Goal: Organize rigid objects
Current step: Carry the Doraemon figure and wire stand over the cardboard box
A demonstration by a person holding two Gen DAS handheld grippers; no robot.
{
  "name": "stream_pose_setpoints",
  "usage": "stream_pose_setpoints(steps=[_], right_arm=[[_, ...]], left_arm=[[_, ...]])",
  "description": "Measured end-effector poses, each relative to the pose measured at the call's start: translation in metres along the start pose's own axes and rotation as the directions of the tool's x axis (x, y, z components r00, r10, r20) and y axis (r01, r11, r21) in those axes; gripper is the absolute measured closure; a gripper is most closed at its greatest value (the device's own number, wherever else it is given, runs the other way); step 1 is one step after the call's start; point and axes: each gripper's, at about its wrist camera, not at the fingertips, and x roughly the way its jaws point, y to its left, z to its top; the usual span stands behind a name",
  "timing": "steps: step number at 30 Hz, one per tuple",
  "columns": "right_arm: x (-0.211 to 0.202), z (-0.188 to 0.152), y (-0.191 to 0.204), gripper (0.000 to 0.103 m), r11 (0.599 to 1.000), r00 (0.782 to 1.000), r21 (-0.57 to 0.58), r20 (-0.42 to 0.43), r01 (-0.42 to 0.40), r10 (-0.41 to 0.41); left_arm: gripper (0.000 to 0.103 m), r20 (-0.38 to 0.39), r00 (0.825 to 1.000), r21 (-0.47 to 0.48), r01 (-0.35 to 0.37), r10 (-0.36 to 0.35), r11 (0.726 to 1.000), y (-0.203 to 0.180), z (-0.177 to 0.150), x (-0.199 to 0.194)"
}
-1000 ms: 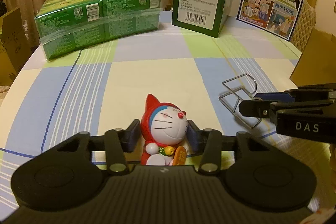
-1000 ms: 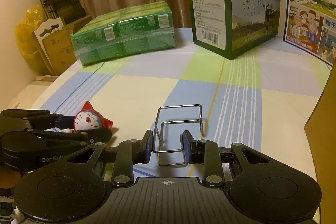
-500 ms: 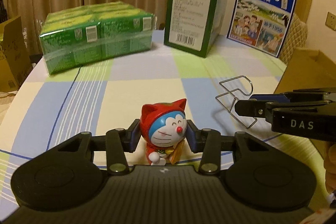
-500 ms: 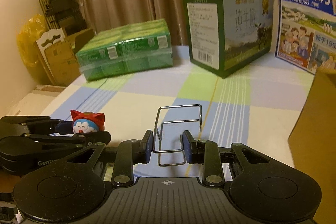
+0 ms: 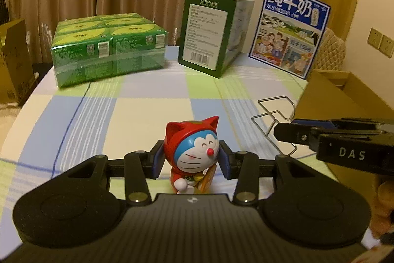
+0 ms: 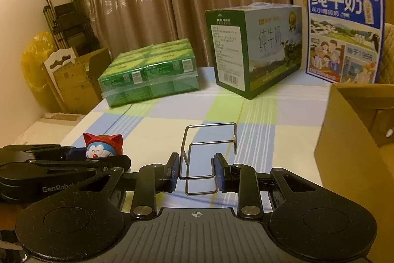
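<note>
Left wrist view: The left gripper (image 5: 191, 157) is clamping a Doraemon figurine (image 5: 192, 152) in a red cat-eared hood, its two blue pads pressing against the sides of the head. The figurine is sitting upright, face turned toward the camera, above the checked tablecloth (image 5: 138, 112). At the right edge, the right gripper (image 5: 285, 133) is reaching in side-on, its pads pinching a bent wire rack (image 5: 273, 115) whose loops are projecting to the left. A cardboard box (image 5: 327, 100) with open flaps is standing at the right, just behind that gripper. Along the far edge of the table, a shrink-wrapped green carton pack (image 5: 108, 48), a green milk case (image 5: 209, 31) and a blue milk box (image 5: 290, 28) are standing in a row, well apart from both grippers. Fingers of the person's hand (image 5: 381, 208) are showing at the lower right.

Right wrist view: The right gripper (image 6: 195, 173) is closing narrowly on the wire rack (image 6: 209, 139), both pads touching the lower wire legs; the frame is rising upright ahead of the fingers. The left gripper (image 6: 123, 159) is entering from the left, holding the Doraemon figurine (image 6: 103, 147), of which only the head is showing. The cardboard box (image 6: 349, 152) is occupying the right side, near the rack. The green carton pack (image 6: 150, 70), milk case (image 6: 253, 48) and blue milk box (image 6: 344, 31) are standing at the far end of the tablecloth (image 6: 160, 120).
</note>
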Motion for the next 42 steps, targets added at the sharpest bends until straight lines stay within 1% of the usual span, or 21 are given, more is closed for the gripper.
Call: stream_pose_setpoints(steps=[5, 8, 14, 20, 26, 30, 33, 37, 42], right_arm=[[-0.035, -0.011, 0.009, 0.076, 1.0, 1.0, -0.002, 0.025, 0.016, -0.016], [-0.058, -0.018, 0.012, 0.076, 1.0, 0.999, 0.007, 0.043, 0.024, -0.024], [-0.1, -0.038, 0.016, 0.076, 0.999, 0.998, 0.031, 0.057, 0.028, -0.03], [-0.137, -0.063, 0.018, 0.076, 0.998, 0.997, 0.025, 0.061, 0.051, -0.053], [-0.175, -0.075, 0.02, 0.076, 0.997, 0.993, 0.038, 0.093, 0.068, -0.071], [-0.203, -0.076, 0.019, 0.076, 0.996, 0.99, 0.043, 0.119, 0.075, -0.08], [-0.224, -0.072, 0.01, 0.076, 0.994, 0.985, 0.067, 0.141, 0.087, -0.095], [-0.252, -0.059, -0.014, 0.076, 0.987, 0.978, 0.118, 0.163, 0.112, -0.13], [-0.285, -0.042, -0.053, 0.076, 0.976, 0.961, 0.118, 0.188, 0.181, -0.201]], left_arm=[[0.064, 0.003, 1.0, -0.018, 0.006, -0.006, 1.0, -0.014, -0.012, -0.032], [0.064, -0.001, 1.0, -0.021, -0.005, 0.005, 1.0, -0.024, -0.021, -0.051], [0.064, -0.009, 1.0, -0.045, -0.002, 0.001, 0.999, -0.043, -0.037, -0.086], [0.064, 0.002, 1.0, -0.036, 0.013, -0.013, 0.999, -0.068, -0.046, -0.123], [0.064, 0.013, 0.999, -0.007, 0.046, -0.046, 0.999, -0.094, -0.05, -0.151], [0.064, 0.02, 0.997, 0.027, 0.071, -0.072, 0.997, -0.116, -0.049, -0.164], [0.064, 0.027, 0.995, 0.06, 0.095, -0.097, 0.994, -0.135, -0.043, -0.172], [0.064, 0.036, 0.989, 0.101, 0.136, -0.141, 0.986, -0.164, -0.031, -0.176], [0.064, 0.043, 0.977, 0.139, 0.199, -0.207, 0.97, -0.204, -0.013, -0.172]])
